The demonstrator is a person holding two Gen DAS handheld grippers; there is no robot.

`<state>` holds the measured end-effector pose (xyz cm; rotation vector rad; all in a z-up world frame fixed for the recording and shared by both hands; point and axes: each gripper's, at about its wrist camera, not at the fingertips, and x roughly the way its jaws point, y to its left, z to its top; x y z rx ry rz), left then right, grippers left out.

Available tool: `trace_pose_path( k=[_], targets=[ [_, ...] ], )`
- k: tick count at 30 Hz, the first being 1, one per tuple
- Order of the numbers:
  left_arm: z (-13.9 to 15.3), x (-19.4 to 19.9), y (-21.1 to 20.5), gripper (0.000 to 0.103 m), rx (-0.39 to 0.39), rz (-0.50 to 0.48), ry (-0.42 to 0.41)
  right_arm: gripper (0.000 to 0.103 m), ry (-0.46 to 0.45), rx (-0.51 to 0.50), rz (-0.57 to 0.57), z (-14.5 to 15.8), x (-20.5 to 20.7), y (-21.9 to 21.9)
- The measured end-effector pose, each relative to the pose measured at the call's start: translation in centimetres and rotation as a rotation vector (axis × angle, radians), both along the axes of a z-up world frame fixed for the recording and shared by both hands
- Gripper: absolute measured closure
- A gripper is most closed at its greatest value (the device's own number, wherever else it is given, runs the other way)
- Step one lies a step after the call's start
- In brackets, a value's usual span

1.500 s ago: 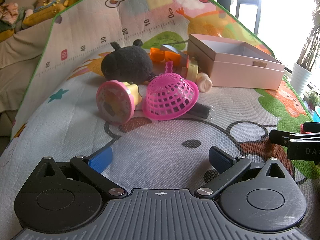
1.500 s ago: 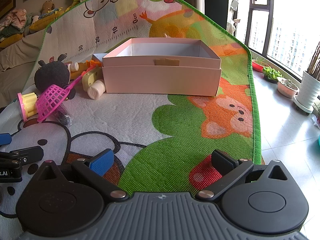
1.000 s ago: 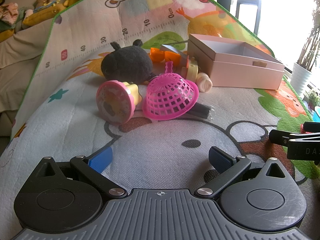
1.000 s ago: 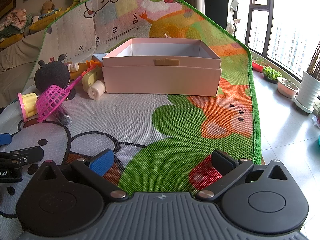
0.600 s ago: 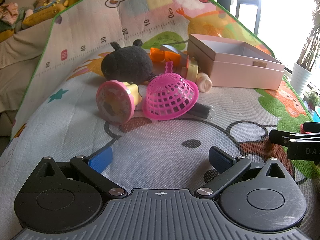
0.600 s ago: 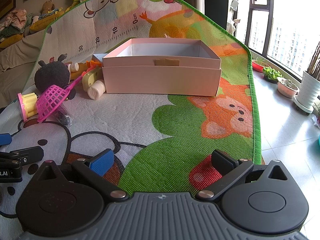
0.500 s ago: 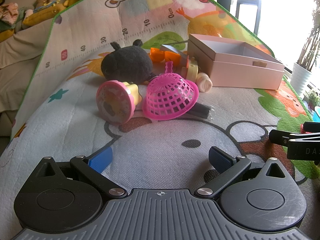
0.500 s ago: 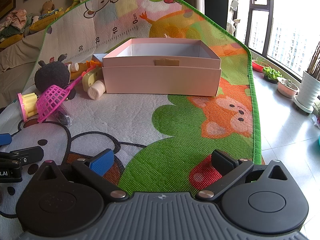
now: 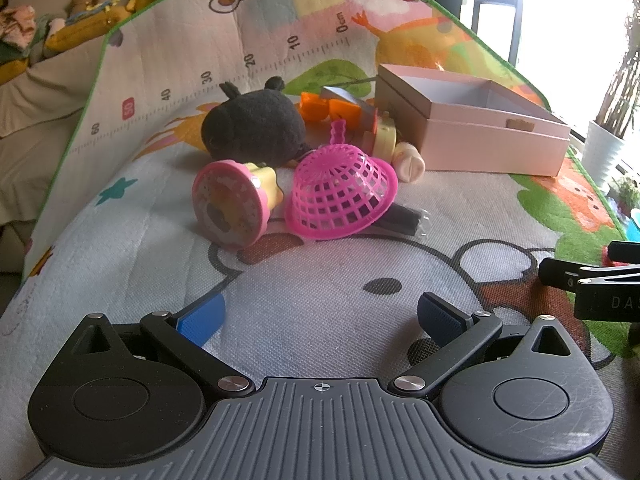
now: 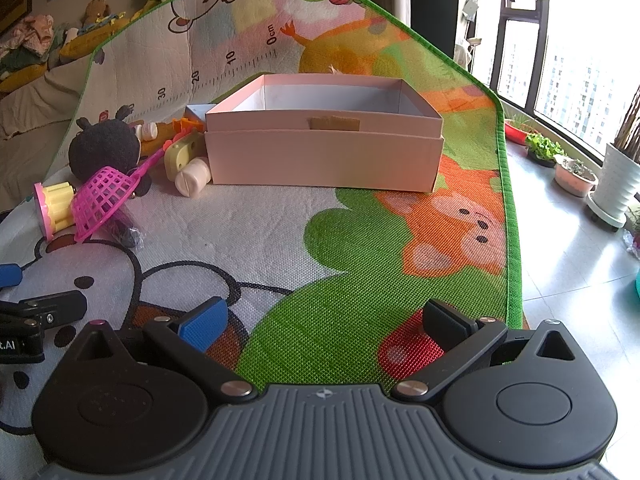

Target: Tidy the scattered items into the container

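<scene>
Ahead of the left claw, the play mat (image 9: 320,288) looks woven and matt, while the pink net scoop (image 9: 340,196) is glossy plastic mesh. Behind it, the black plush toy (image 9: 252,126) is fuzzy cloth. The pink box (image 10: 324,152) looks like smooth matt card (paper-faced, seemingly).

Both fisheye views sat low over the play mat (image 9: 320,280), each looking forward between its own spread fingers. The left wrist camera faced the toy pile at close range, the pink net scoop (image 9: 340,196) and black plush (image 9: 256,128) near centre, the pink box (image 9: 480,136) off to the right. The right wrist camera faced the pink box (image 10: 324,152) squarely from farther back, the same toys at its left. Each view caught the other gripper at its edge: the right gripper (image 9: 592,280) and the left gripper (image 10: 28,312).
</scene>
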<state>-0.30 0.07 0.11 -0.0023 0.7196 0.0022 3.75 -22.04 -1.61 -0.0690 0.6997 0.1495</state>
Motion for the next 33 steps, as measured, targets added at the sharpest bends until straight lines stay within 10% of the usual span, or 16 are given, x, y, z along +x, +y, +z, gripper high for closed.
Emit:
trace_pose_path(
  k=[11, 21, 33],
  targets=[
    [0.7, 1.7, 0.5, 0.000, -0.012, -0.048, 0.059, 0.000, 0.044, 0.012, 0.016, 0.4, 0.4, -0.4],
    [1.4, 2.3, 3.5, 0.000, -0.184, -0.014, -0.013, 0.000, 0.060, -0.001, 0.014, 0.5, 0.5, -0.1],
    [2.0, 1.4, 7.6, 0.000, -0.111, 0.065, -0.050, 0.000, 0.015, 0.000, 0.214, 1.4, -0.1, 3.0]
  ],
)
